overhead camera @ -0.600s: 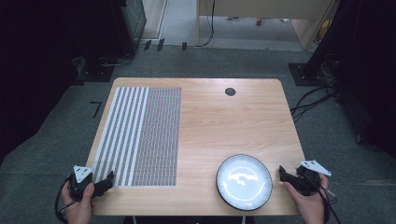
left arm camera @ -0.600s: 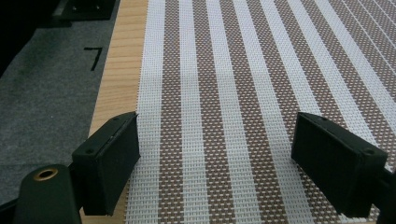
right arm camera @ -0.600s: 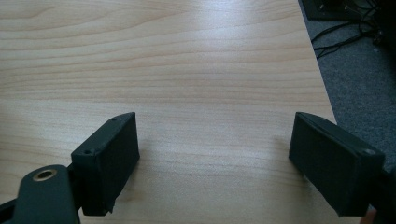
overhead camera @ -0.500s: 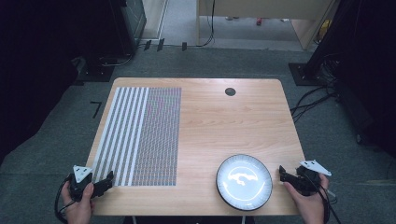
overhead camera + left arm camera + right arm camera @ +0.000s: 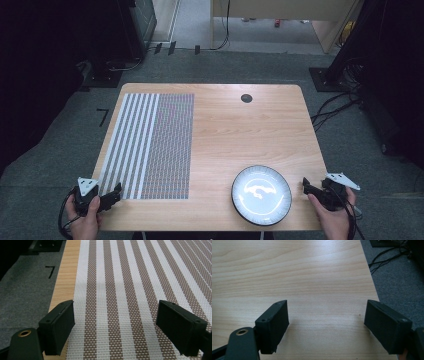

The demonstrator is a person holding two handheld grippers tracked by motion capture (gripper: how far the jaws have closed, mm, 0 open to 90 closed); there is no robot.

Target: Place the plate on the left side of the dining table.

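A light wooden table [image 5: 240, 135] stands on grey carpet [image 5: 60, 150], with cables [image 5: 335, 107] trailing off to the right. The left gripper [image 5: 112, 194], jaws wide and empty, sits at the near edge of the striped woven placemat [image 5: 150, 145]. The right gripper [image 5: 307, 186], equally wide and empty, rests just right of the dark plate [image 5: 261, 194] at the near right corner.

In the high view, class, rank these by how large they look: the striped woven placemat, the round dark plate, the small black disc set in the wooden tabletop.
1. Striped woven placemat
2. Round dark plate
3. Small black disc
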